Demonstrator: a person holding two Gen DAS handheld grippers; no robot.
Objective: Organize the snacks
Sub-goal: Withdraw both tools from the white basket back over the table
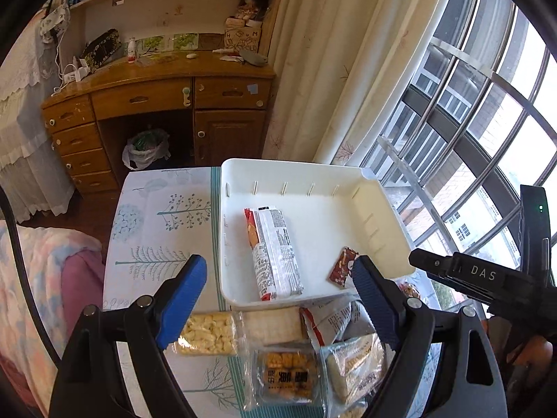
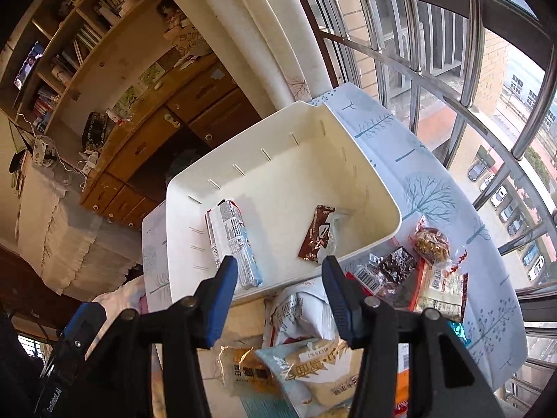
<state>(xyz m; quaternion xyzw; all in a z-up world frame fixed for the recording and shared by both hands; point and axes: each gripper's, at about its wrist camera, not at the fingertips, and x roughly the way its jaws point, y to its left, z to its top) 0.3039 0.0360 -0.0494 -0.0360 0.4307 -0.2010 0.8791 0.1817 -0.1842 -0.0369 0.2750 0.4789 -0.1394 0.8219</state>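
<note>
A shallow white plastic rectangular bin is sitting on the desk, which is wearing a pale cloth printed with blue trees. Inside the bin, a long white-and-red cracker sleeve is lying flat near the left wall, its long axis running from the near rim toward the far wall, leaning slightly left at the far end. A small brown-red foil snack packet is lying apart from it toward the near right corner, tilted diagonally. In front of the bin, loose snacks are crowding the desk: a clear pack of pale puffed pieces, a clear pack of orange crackers and a crumpled white-and-red bag. The left gripper is hovering over this pile, spread wide and holding nothing. The right gripper is likewise gaping and empty above the bin's near rim.
</note>
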